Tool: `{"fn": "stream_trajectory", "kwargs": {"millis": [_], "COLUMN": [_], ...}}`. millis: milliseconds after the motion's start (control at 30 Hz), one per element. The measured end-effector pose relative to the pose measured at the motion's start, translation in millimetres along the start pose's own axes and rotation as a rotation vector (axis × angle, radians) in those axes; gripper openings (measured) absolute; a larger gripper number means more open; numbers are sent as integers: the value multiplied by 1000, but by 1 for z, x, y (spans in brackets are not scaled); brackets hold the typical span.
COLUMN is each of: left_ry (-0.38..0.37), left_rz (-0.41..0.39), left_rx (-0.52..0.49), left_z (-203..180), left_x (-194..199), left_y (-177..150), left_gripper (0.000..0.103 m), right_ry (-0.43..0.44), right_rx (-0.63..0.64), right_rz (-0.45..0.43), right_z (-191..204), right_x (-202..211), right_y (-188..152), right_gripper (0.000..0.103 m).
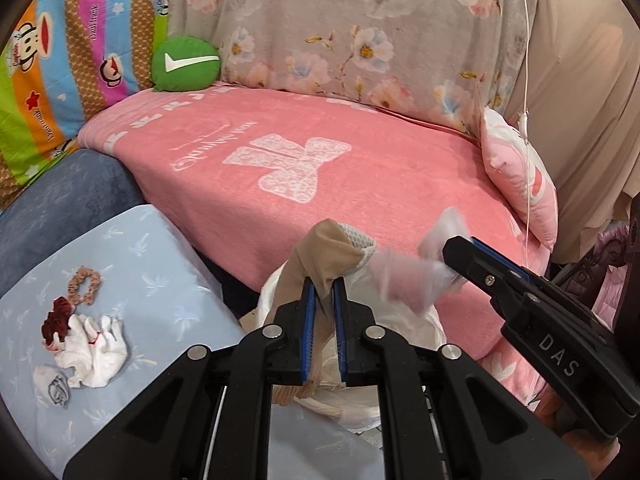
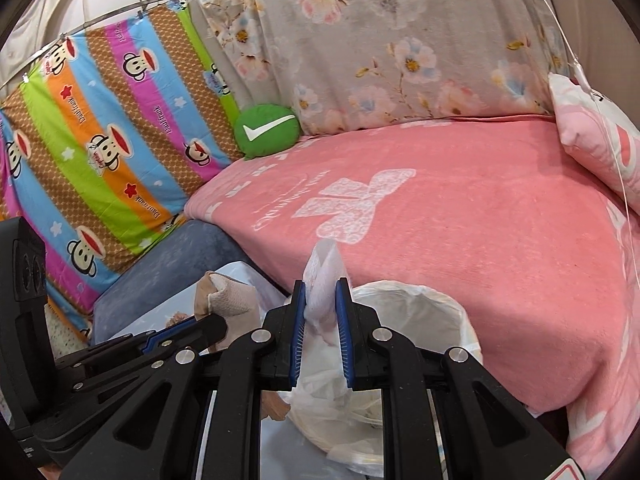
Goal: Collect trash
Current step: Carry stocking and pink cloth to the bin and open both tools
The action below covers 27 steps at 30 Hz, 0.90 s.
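Trash is in both my claws at this moment. My left claw (image 1: 324,292) pinches a beige stocking-like piece (image 1: 324,248) with a white mesh end, and my right claw (image 2: 320,300) pinches a crumpled clear plastic wrapper (image 2: 322,276); both pairs of jaws are nearly pressed together on these thin things. I hold both just above the white bin bag (image 2: 416,304), which stands open between the pink bed cover (image 2: 480,232) and the light blue bench (image 1: 132,264). The wrapper hangs over the rim of the bag; the beige piece is just beside it, a little to the left.

I judge the task is in the middle. These two pieces are collected but not yet dropped into the bag. On the bench some things are left: a white crumpled tissue (image 1: 96,344), a dark red scrunchie (image 1: 58,318), a tan scrunchie (image 1: 84,282) and a small grey-white piece (image 1: 54,386). The tissue looks like trash to me; for the scrunchies I cannot tell.
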State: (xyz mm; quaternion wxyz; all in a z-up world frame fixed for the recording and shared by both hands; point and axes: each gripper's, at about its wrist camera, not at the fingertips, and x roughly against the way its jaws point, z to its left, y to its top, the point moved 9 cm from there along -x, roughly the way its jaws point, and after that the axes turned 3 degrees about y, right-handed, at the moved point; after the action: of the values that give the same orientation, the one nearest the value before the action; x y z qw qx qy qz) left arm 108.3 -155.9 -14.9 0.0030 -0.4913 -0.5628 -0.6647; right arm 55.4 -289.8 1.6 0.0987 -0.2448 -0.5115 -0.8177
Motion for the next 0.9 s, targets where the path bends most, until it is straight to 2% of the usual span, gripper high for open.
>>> {"fn": "stream_trajectory", "kwargs": {"millis": [167,200,267,333,400,700,900], "left_ry": [-3,-3,4,20,34,75,100], "left_rz": [-18,-18,-20,-31,-47,-40,-28], "left_rx": [-28,-30,-28,-19,-10,7,36], "left_z": [-12,-13,-12,-10,-7,6,26], "left_x": [-4,-4,-6,-5,-3,-3,-4], "left_y": [2,2,3,4,6,2,-6], "left_gripper": [10,13,25,47,57,58,58], "right_ry": [-14,-16,-21,-21,-23,-19,-25], "right_rx": [-13,-14,-18,-22,-23,-2,27], "right_rz": [3,4,9,12,12,30,67], "right_z": [-8,-10,-12,-13,-13,-5,6], "right_x": [-3,-4,-4,-4,-4,-8,-15], "right_y": [0,0,-1,-2,-2,-7,-18], "right_gripper": [15,18,20,20,24,31,32]}}
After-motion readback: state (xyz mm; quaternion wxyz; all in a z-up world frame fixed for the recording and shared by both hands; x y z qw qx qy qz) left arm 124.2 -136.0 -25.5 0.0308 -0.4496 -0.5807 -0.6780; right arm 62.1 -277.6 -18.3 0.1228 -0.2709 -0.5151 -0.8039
